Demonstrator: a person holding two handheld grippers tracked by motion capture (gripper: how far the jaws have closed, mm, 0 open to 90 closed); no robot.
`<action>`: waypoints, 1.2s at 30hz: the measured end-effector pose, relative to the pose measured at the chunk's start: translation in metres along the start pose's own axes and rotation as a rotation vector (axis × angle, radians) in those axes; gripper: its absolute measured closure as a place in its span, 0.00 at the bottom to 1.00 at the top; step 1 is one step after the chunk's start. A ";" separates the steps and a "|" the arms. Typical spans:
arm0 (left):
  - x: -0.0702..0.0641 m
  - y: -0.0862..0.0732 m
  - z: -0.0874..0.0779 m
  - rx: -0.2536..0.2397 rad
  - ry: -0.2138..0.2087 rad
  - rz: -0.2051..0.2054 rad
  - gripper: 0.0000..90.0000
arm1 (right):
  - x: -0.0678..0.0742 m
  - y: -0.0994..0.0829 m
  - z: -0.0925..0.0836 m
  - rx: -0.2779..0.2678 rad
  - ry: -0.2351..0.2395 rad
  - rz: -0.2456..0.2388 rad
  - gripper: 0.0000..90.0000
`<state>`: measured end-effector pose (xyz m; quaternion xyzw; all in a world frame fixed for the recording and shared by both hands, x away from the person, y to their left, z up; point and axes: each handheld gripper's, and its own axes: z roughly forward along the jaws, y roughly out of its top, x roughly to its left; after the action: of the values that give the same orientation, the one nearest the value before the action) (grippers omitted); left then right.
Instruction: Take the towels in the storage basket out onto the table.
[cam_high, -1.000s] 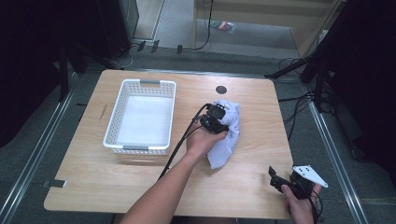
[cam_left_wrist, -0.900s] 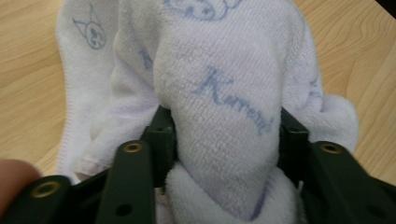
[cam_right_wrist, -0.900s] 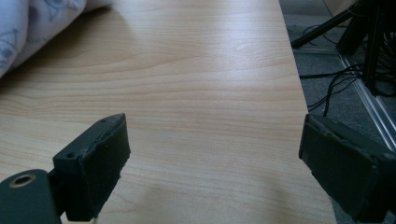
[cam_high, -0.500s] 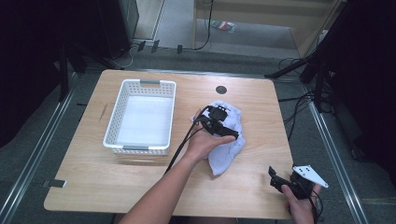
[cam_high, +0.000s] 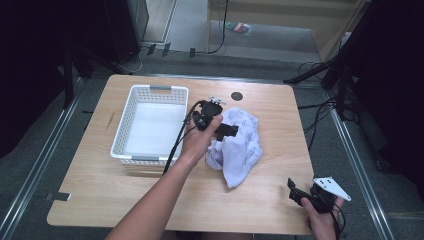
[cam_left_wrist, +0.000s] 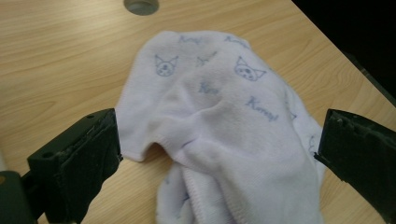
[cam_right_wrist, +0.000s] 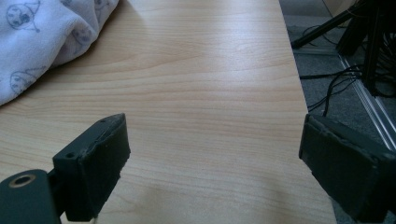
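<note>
Lying crumpled on the table, the white cloth sits just beyond the spread, empty left tongs.

My left gripper has its jaws spread wide, just opened, nothing pinched. Between and beyond them the white cloth lies crumpled on the wooden table, printed with small blue cat faces, I think, and lettering.

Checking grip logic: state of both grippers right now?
Left gripper: jaws have just been opening, now wide open above the white cloth, not gripping it.
Right gripper: open, empty, over the table.
</note>
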<state>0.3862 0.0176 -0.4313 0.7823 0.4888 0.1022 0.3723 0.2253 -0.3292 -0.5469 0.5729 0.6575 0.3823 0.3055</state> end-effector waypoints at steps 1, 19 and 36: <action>0.004 0.000 -0.003 0.000 0.010 -0.003 0.00 | 0.000 0.000 0.000 0.000 0.000 0.001 0.10; 0.083 -0.020 -0.073 -0.070 0.128 -0.065 0.00 | 0.001 0.000 0.001 0.006 -0.011 -0.001 0.10; 0.155 -0.064 -0.125 -0.107 0.225 -0.140 0.00 | 0.001 0.000 0.001 0.010 -0.020 -0.002 0.10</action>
<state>0.3545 0.2234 -0.4187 0.7089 0.5748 0.1890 0.3624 0.2263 -0.3277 -0.5471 0.5776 0.6570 0.3729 0.3093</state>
